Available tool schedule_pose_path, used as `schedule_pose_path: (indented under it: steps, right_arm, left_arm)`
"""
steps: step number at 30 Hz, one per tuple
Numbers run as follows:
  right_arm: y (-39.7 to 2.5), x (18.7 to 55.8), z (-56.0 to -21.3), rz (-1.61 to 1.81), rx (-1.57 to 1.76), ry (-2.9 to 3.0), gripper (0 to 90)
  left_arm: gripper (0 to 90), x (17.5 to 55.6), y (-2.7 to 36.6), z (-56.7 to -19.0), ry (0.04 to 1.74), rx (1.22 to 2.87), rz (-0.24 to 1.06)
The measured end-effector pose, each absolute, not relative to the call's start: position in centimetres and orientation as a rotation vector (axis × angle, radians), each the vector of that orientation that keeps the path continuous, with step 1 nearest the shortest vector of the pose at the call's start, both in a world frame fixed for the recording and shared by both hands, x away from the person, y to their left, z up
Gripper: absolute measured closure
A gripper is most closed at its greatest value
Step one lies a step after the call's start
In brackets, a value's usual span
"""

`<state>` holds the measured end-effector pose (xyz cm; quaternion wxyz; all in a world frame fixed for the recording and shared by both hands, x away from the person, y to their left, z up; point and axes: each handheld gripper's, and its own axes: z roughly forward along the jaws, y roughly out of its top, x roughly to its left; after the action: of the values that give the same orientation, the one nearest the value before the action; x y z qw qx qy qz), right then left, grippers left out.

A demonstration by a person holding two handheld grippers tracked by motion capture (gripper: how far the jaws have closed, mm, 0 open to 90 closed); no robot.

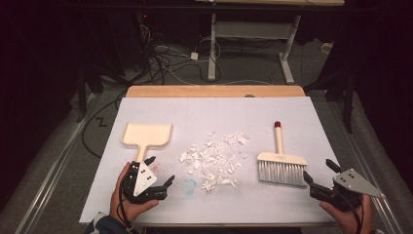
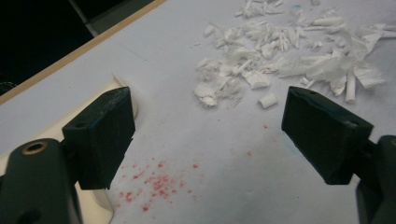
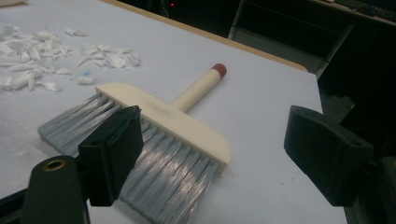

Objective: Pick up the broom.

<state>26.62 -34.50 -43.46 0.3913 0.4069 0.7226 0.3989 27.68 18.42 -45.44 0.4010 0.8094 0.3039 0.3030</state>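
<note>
Nearest the person, the left gripper (image 1: 161, 171) sits low at the table's front left, jaws spread wide and holding nothing; in the left gripper view its jaws frame bare white cover (image 2: 205, 140) speckled with red marks (image 2: 156, 182), and the left jaw lies just over the end of the dustpan (image 1: 146, 135) handle. The right gripper (image 1: 320, 170) hovers at the front right, jaws likewise wide apart and empty. In the right gripper view the brush (image 3: 159, 135) lies just ahead of it, the grey bristles (image 3: 154, 168) pointing toward the gripper and the left jaw overlapping them, though whether it touches them cannot be told. Between dustpan and brush, mid-table, lies a scatter of white scraps (image 1: 214, 158). The brush's cream handle, tipped in red (image 1: 277, 124), points away from the person. Beyond the table's wooden edge (image 1: 214, 91), cables (image 1: 165, 61) trail across the dark floor.
</note>
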Motion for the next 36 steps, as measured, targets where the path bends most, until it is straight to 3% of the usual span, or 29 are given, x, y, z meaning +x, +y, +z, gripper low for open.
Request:
schedule_pose_path:
  steps: [20,36]
  right_arm:
    - [-34.5,27.7,-43.3,0.994,1.058,1.841,20.3]
    - [-34.6,31.4,-42.4,0.974,1.148,1.856,20.9]
  left_arm:
    - [16.3,27.4,18.2,-45.9,0.743,2.076,0.765]
    - [17.1,27.0,18.2,-46.1,0.75,2.092,0.773]
